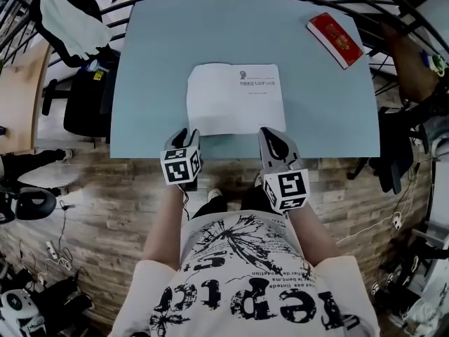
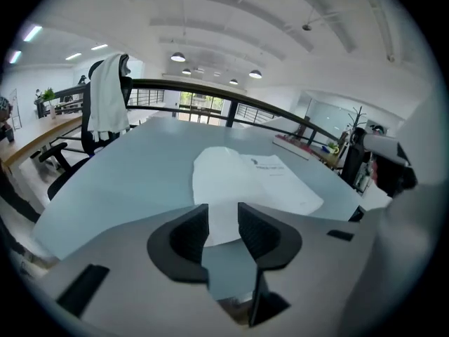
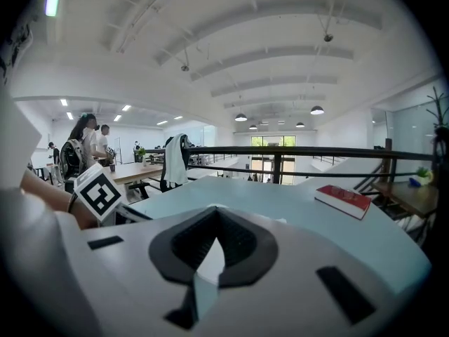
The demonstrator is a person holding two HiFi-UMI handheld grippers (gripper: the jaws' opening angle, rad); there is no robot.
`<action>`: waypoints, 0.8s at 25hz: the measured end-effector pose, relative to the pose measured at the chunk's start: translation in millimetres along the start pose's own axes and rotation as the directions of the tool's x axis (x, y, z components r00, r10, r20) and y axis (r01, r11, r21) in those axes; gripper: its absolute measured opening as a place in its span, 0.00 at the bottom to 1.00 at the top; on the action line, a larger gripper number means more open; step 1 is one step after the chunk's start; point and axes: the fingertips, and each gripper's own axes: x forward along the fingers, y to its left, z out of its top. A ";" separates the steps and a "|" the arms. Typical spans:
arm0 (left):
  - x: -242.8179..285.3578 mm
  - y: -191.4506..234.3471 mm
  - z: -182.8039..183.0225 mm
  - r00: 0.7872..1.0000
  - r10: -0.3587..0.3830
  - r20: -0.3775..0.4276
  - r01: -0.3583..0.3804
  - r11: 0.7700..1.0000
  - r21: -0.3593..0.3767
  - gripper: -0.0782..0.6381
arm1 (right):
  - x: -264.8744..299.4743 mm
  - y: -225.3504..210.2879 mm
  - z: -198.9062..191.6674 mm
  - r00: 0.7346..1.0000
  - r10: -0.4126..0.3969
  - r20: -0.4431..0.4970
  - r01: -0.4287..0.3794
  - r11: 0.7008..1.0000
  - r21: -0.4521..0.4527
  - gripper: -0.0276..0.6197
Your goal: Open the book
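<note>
A thin white booklet lies flat in the middle of the pale blue table, with small print near its far right corner. A red book lies closed at the table's far right corner and also shows in the right gripper view. My left gripper hovers at the booklet's near left corner. Its jaws stand apart with nothing between them, and the booklet shows through the gap of the left gripper. My right gripper is at the booklet's near right corner, shut with its tips together and empty.
An office chair draped with a white garment stands off the table's far left corner. A dark curved railing runs behind the table. Bags and cables lie on the wooden floor. People stand far off to the left.
</note>
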 end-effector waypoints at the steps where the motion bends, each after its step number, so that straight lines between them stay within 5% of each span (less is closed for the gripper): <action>1: -6.6 -5.6 10.2 1.000 -0.006 0.029 0.006 1.000 0.008 0.31 | -2.7 -1.4 4.2 1.000 0.003 0.012 -0.003 1.000 -0.005 0.06; 10: -67.8 -58.0 96.8 0.960 -0.054 0.276 0.034 0.996 0.077 0.16 | -28.8 -25.1 42.0 0.993 0.011 0.117 -0.004 0.998 -0.060 0.06; 20: -121.9 -125.2 152.0 0.860 -0.150 0.488 0.028 0.968 0.248 0.15 | -52.0 -49.1 66.4 0.980 0.028 0.199 -0.009 0.995 -0.098 0.06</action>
